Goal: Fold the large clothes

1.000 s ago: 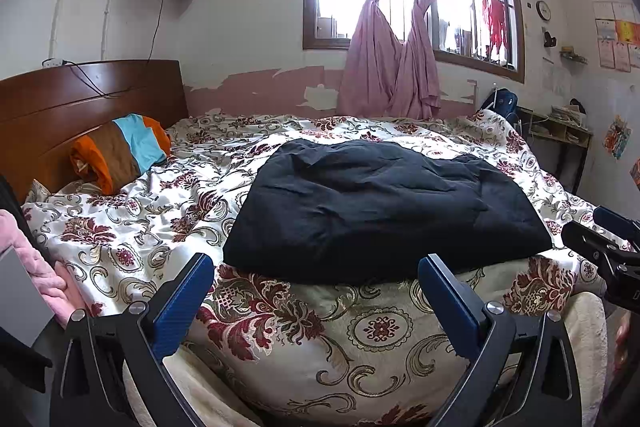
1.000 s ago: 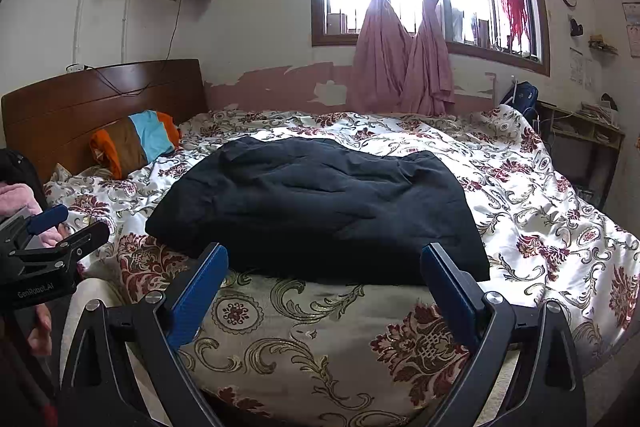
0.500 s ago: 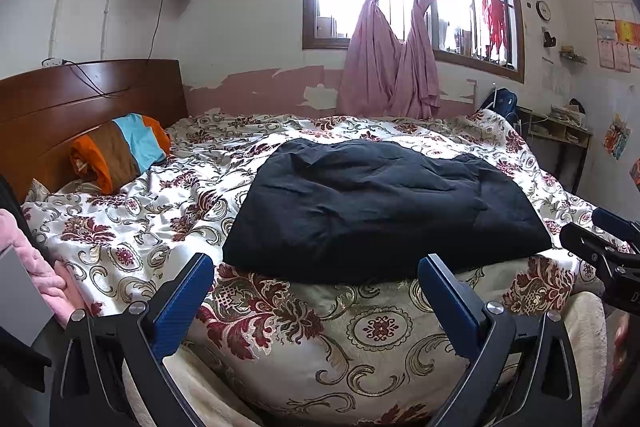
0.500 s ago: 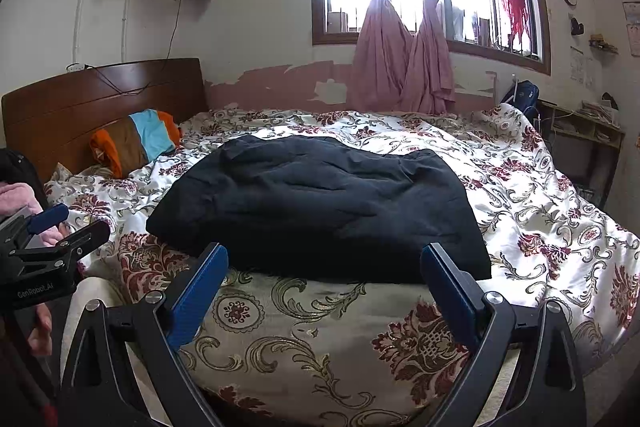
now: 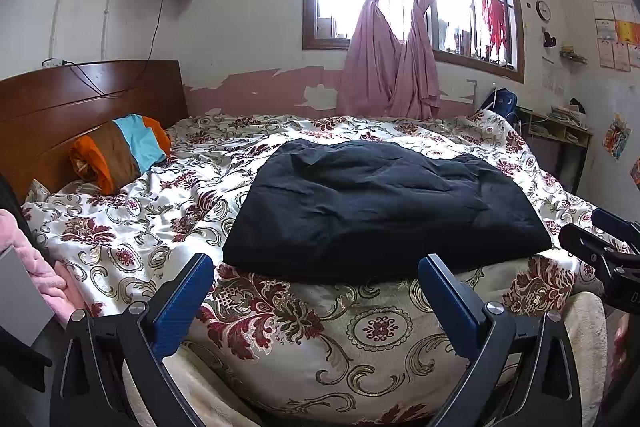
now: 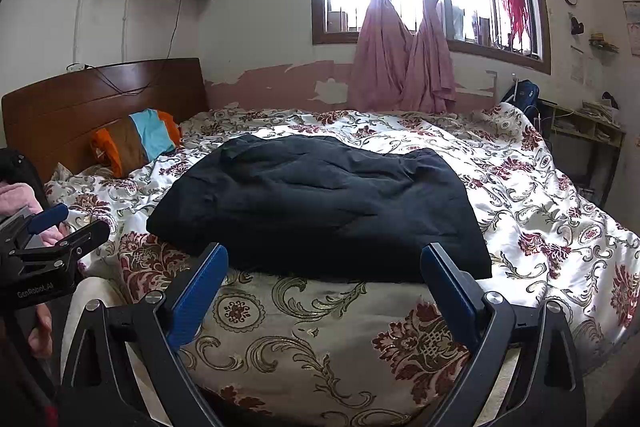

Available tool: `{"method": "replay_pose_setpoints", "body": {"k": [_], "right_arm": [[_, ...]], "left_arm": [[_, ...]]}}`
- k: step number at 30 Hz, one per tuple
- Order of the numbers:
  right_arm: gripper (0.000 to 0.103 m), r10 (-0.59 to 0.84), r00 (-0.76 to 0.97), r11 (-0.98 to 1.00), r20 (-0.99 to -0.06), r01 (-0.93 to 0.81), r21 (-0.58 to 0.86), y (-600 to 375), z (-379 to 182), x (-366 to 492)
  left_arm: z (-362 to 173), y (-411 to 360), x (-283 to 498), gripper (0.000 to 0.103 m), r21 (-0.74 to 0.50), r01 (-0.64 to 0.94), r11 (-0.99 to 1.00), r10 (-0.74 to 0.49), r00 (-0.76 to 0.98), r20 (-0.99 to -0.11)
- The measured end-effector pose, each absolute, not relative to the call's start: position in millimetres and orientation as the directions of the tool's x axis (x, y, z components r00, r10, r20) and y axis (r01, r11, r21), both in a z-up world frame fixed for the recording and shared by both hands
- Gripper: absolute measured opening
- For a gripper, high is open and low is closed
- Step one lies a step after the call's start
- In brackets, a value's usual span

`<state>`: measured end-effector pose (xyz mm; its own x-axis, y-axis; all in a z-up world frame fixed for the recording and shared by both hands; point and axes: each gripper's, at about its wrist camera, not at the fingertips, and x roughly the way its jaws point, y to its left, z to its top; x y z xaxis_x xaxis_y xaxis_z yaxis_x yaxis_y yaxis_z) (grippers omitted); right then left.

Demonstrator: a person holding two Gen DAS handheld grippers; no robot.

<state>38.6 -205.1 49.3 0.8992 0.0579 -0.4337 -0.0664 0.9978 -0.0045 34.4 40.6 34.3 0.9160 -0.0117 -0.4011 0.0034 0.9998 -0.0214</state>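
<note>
A large black garment (image 5: 380,207) lies folded into a rough rectangle on the floral bedspread (image 5: 160,227); it also shows in the right wrist view (image 6: 320,211). My left gripper (image 5: 316,291) is open and empty, held just off the bed's near edge, short of the garment. My right gripper (image 6: 324,283) is open and empty, at the same near edge, to the right of the left one. The right gripper shows at the right edge of the left wrist view (image 5: 600,243); the left gripper shows at the left edge of the right wrist view (image 6: 52,235).
A striped orange, brown and blue pillow (image 5: 120,155) lies against the wooden headboard (image 5: 80,103). Pink cloth (image 5: 36,267) sits at the left. A window with tied pink curtains (image 5: 388,67) is behind the bed. A desk (image 5: 556,131) stands at the far right.
</note>
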Motion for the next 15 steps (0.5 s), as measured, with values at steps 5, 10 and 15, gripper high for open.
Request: {"method": "replay_pose_setpoints", "body": {"k": [5, 10, 15], "right_arm": [[0.095, 0.058, 0.899, 0.998, -0.434, -0.066, -0.005, -205.1, 49.5, 38.7], [0.095, 0.059, 0.899, 0.998, -0.434, -0.067, -0.004, -204.6, 48.3, 38.3], [0.095, 0.058, 0.899, 0.998, -0.434, -0.066, -0.004, -204.4, 48.4, 38.4]], "left_arm": [[34.3, 40.5, 34.2, 0.103, -0.021, 0.003, 1.0, -0.011, 0.916, -0.402], [34.1, 40.5, 34.3, 0.103, -0.021, 0.004, 1.0, -0.012, 0.916, -0.402], [34.1, 40.5, 34.3, 0.103, -0.021, 0.004, 1.0, -0.012, 0.916, -0.402]]}}
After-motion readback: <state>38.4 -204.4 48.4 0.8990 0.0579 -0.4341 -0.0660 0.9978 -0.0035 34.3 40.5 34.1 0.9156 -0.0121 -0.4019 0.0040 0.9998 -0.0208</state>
